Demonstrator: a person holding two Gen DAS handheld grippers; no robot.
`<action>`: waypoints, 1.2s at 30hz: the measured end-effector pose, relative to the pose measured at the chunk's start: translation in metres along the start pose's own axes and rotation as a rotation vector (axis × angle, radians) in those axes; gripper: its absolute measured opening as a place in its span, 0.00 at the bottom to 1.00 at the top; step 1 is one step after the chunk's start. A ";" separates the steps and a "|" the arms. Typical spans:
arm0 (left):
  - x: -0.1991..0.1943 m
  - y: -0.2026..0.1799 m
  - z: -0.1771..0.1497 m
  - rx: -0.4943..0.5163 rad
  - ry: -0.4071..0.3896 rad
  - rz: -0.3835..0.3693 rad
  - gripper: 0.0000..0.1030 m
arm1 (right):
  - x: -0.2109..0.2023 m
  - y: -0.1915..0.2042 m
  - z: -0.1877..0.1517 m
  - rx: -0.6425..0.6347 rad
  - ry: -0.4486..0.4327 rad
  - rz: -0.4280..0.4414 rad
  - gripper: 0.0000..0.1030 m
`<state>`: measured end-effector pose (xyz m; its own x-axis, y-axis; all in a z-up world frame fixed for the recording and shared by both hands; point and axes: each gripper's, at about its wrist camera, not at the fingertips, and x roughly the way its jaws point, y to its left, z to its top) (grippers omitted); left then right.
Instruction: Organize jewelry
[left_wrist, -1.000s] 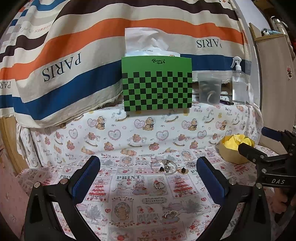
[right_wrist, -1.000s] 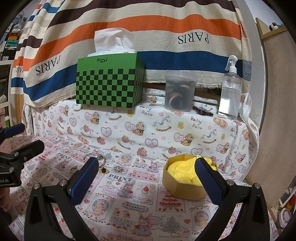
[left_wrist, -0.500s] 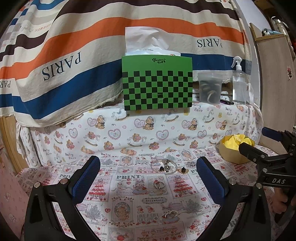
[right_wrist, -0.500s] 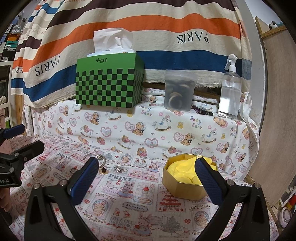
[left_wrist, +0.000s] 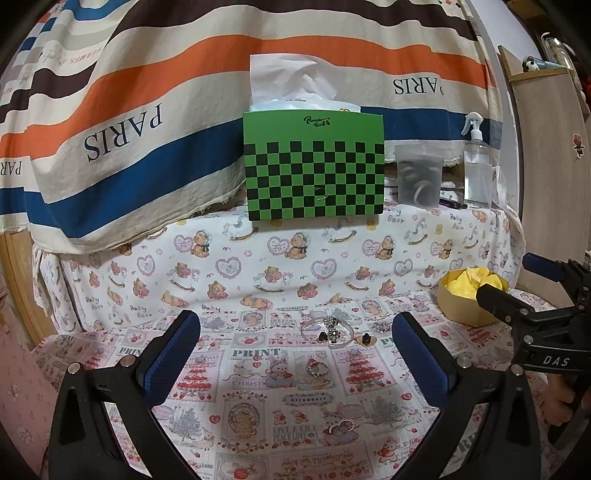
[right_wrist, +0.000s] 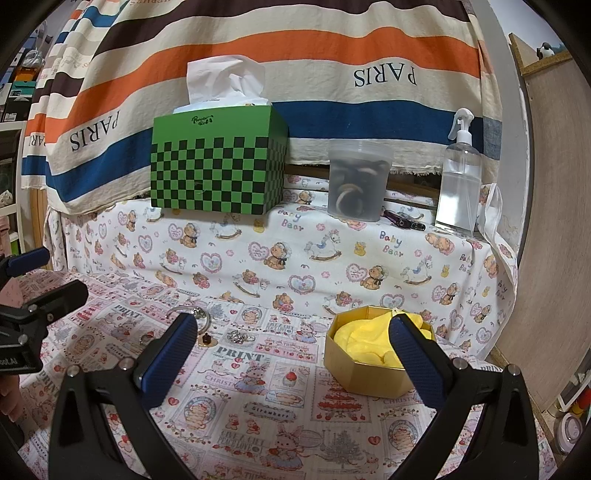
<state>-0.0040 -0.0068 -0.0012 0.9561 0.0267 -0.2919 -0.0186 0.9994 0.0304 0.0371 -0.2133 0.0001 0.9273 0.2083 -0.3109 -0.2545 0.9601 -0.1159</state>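
Several small jewelry pieces lie on the printed cloth: a silver charm bracelet (left_wrist: 327, 329), a ring (left_wrist: 316, 368), a small ring nearer me (left_wrist: 341, 427), dark stud earrings (left_wrist: 365, 338) and a sparkly brooch (right_wrist: 239, 337). A gold box with yellow lining (right_wrist: 373, 350) stands at the right. My left gripper (left_wrist: 295, 354) hovers open above the rings, nothing between its fingers. My right gripper (right_wrist: 291, 358) is open too, low over the cloth, its right finger in front of the box (left_wrist: 471, 295).
A green checkered tissue box (left_wrist: 314, 166), a clear tub (left_wrist: 419, 177) and a spray bottle (left_wrist: 476, 166) stand on the raised ledge behind. A striped PARIS cloth hangs at the back. A wooden panel (right_wrist: 546, 221) bounds the right side.
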 end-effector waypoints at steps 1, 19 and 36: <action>0.000 -0.001 0.000 0.001 0.000 -0.001 1.00 | 0.000 0.000 0.000 0.000 0.000 0.001 1.00; 0.001 0.003 0.001 -0.003 0.002 0.011 1.00 | 0.000 0.001 0.001 -0.003 0.001 0.007 1.00; 0.003 0.007 0.001 -0.015 0.018 0.013 1.00 | 0.000 0.000 0.001 0.008 0.006 0.004 1.00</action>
<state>-0.0009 0.0005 -0.0012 0.9502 0.0403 -0.3089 -0.0358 0.9992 0.0203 0.0376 -0.2131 0.0007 0.9246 0.2115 -0.3169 -0.2565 0.9606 -0.1073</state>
